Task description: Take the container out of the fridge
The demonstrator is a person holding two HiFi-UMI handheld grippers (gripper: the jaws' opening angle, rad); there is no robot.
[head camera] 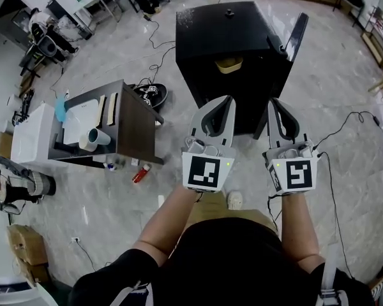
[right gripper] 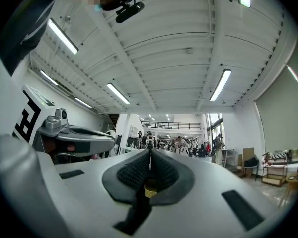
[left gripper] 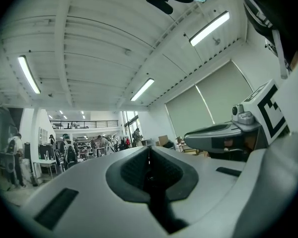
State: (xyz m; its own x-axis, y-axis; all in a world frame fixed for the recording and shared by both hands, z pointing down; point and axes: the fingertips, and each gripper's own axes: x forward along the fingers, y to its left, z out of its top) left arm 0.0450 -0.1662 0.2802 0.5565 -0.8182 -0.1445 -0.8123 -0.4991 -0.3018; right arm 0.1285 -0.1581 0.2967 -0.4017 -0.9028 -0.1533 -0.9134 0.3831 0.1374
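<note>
The black fridge (head camera: 226, 43) stands on the pale marbled floor (head camera: 345, 94) with its door (head camera: 295, 36) swung open at the right side. The tan container (head camera: 230, 64) sits inside the open front, close under the fridge's top, with nothing touching it. The person holds 2 grippers side by side in front of the fridge, both short of the opening and well apart from the container. The left gripper (head camera: 218, 102) is clenched: in the left gripper view its 2 jaws meet in a thin seam at the tips, with nothing gripped between them. The right gripper (head camera: 276, 102) is likewise closed tip to tip, its ribbed pads (right gripper: 134, 172) pressed together at the front. A small yellowish patch shows low in the gap behind them, and I cannot tell what it is. Left of the fridge stands a dark side table (head camera: 137, 123) carrying a white tray (head camera: 80, 121) and a white roll (head camera: 96, 137). On the floor beside the table lies a red can (head camera: 140, 173), and black cables (head camera: 156, 50) trail toward the fridge.
</note>
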